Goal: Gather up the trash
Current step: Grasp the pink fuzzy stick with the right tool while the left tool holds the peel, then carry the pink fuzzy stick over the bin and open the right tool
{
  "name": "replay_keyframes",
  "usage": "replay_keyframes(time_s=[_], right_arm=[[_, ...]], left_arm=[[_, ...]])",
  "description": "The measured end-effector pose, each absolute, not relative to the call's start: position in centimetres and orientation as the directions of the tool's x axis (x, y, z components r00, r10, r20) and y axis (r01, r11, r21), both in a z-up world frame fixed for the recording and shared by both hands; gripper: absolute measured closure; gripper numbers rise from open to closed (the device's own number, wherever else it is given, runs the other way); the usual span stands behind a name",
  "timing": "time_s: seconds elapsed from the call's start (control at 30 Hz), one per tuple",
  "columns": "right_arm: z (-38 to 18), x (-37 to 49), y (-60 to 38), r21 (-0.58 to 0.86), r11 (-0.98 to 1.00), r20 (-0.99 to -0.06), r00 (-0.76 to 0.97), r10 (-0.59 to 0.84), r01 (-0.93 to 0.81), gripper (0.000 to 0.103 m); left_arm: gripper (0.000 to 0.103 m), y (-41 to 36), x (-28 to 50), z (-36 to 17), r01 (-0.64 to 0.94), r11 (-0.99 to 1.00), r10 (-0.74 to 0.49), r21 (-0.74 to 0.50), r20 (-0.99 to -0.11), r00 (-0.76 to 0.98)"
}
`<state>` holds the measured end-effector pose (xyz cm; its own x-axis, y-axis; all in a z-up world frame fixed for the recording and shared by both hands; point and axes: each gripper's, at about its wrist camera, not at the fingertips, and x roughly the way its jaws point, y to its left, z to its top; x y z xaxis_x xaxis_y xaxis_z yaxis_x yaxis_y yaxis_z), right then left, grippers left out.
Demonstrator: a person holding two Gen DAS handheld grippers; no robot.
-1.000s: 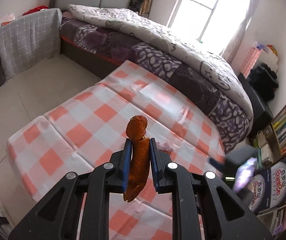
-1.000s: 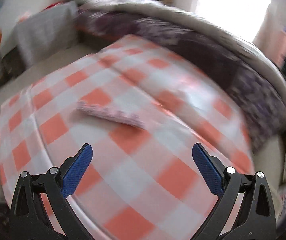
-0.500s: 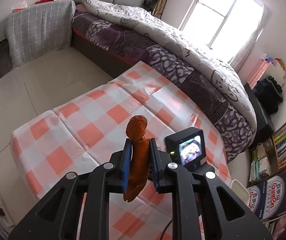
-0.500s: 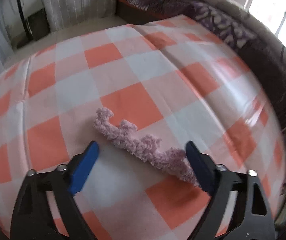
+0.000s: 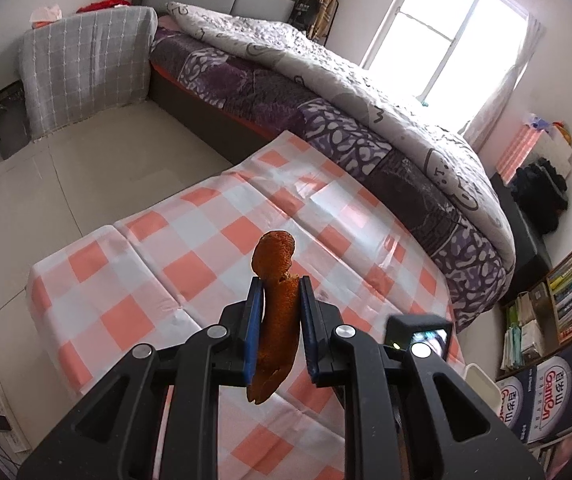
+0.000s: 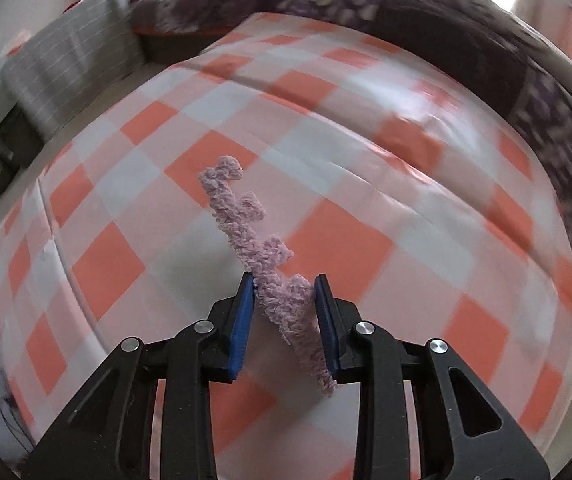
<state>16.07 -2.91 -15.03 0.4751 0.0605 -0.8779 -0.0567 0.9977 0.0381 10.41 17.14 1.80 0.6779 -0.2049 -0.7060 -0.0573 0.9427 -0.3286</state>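
Note:
My left gripper (image 5: 279, 290) is shut on a long piece of orange peel (image 5: 276, 308) and holds it upright above the table with the orange-and-white checked cloth (image 5: 190, 264). My right gripper (image 6: 285, 289) is shut on a fuzzy pink scrap (image 6: 262, 256), which sticks out forward and to the left above the checked cloth (image 6: 366, 248). In the left wrist view the back of the right gripper, with its small lit screen (image 5: 422, 336), shows just right of my left fingers.
A bed with a grey and purple quilt (image 5: 346, 92) runs along the table's far side. A white bin rim (image 5: 482, 380) and boxes stand on the floor at the right, below bookshelves (image 5: 566, 300). A grey-covered chair (image 5: 86, 68) stands far left.
My right gripper closed from wide open onto the pink scrap and lifted it off the cloth. My left gripper kept hold of the peel and rose and drew back a little.

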Motion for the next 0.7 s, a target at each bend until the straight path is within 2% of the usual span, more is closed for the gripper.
replay_keyframes(time_s=[0.4, 0.7], right_arm=[[-7.2, 10.0, -7.0, 0.082, 0.992, -0.820, 0.572, 0.012, 0.096, 0.074], [-5.9, 7.3, -10.5, 0.126, 0.982, -0.790, 0.613, 0.013, 0.142, 0.074]], left_arm=[[0.084, 15.6, 9.5, 2.4, -0.018, 0.949, -0.216, -0.314, -0.691, 0.689], [0.084, 12.7, 9.5, 1.8, 0.014, 0.962, -0.209, -0.272, -0.703, 0.680]])
